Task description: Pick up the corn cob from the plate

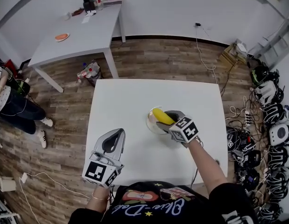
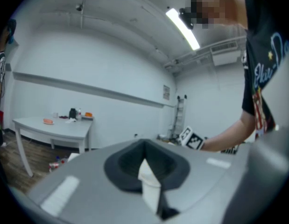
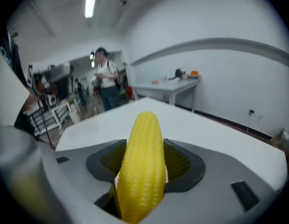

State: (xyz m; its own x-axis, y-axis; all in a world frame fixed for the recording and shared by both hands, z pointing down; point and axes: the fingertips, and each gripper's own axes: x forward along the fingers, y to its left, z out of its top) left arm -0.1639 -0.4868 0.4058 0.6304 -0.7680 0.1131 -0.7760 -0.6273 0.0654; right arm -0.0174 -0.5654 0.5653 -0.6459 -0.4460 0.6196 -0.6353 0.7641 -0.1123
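Note:
A yellow corn cob (image 3: 144, 167) sticks out lengthwise between the two jaws of my right gripper (image 3: 145, 146), which is shut on it. In the head view the corn cob (image 1: 161, 116) hangs just over a small pale plate (image 1: 150, 123) on the white table (image 1: 130, 101), right of the table's middle, with the right gripper (image 1: 169, 117) reaching in from the right. My left gripper (image 1: 116, 134) hovers over the table's near left part, away from the plate. In the left gripper view its jaws (image 2: 146, 167) are shut with nothing between them.
A second grey table (image 1: 83, 31) with an orange dish (image 1: 62, 37) and small items stands at the back left. Cables and several helmets (image 1: 270, 111) lie on the floor at the right. A person (image 1: 11, 104) stands at the far left.

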